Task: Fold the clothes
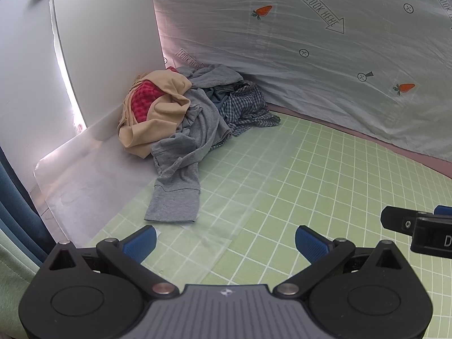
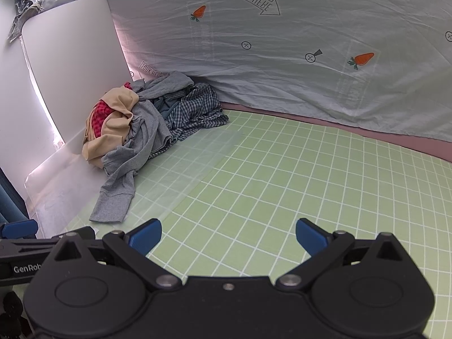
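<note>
Green grid bench (image 1: 310, 169) carries a clothes pile (image 1: 183, 113); both hand-held grippers, left (image 1: 226, 243) and right (image 2: 228, 237), gape empty

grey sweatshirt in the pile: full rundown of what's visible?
The grey sweatshirt is heather-grey knit, soft jersey by its look, crumpled and unfolded. Its bulk sits mid-pile, draped against the beige garment on one side and over the blue checked shirt on the other. One long sleeve trails forward, lying flat on the green grid mat and on the translucent sheet at the mat's edge, ending in a wide ribbed cuff. Neither hand-held gripper touches it.
</note>
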